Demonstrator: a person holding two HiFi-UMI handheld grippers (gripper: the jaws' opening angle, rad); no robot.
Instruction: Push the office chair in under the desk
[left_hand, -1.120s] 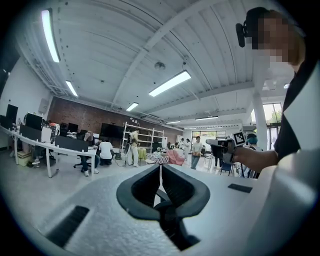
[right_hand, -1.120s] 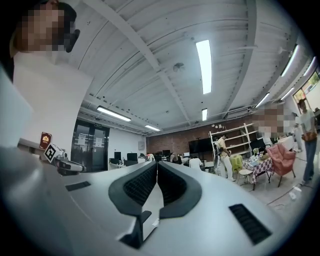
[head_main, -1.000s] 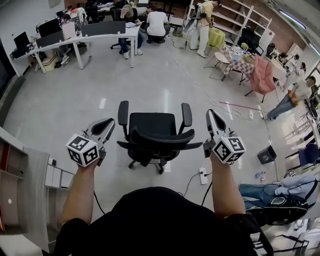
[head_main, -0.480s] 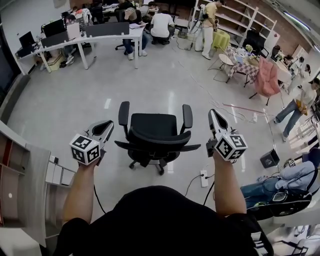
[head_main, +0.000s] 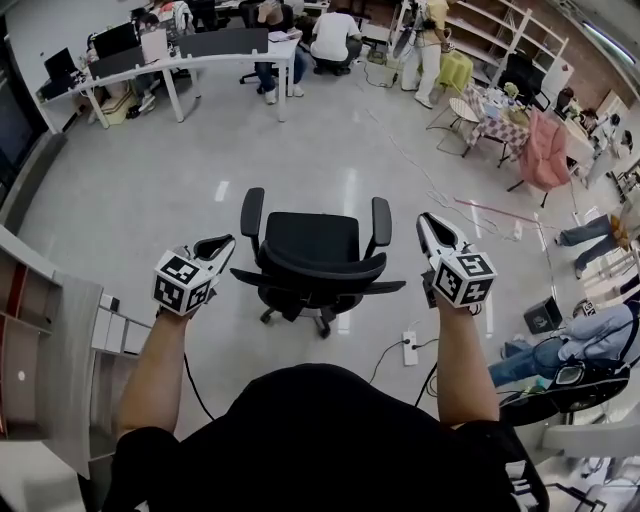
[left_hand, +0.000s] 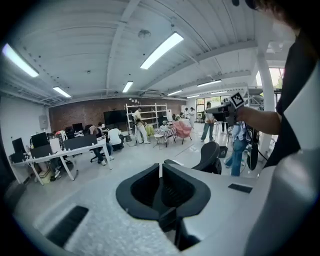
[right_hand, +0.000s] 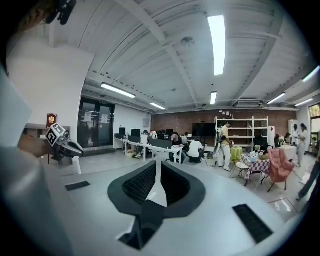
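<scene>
The black office chair (head_main: 318, 238) stands on the grey floor in the head view, its backrest toward me and its armrests pointing away. My left gripper (head_main: 226, 241) hangs shut and empty just left of the backrest, not touching it. On the other side, my right gripper (head_main: 424, 220) is shut too, level with the right armrest and apart from it. The left gripper view has its jaws (left_hand: 160, 167) together, the chair (left_hand: 210, 156) and the right gripper (left_hand: 226, 107) beyond them. A long white desk (head_main: 190, 58) stands far off at the back left.
People sit and stand around the far desk and the shelves (head_main: 500, 40). A power strip (head_main: 408, 349) with cables lies on the floor by the chair's right. A pink-draped chair (head_main: 545, 150) and a seated person (head_main: 550, 352) are at right. Grey shelving (head_main: 45, 350) is close on my left.
Both grippers have sunk a little and drawn nearer the chair's back. The left one has rolled. The far desk has slid toward the top of the head view.
</scene>
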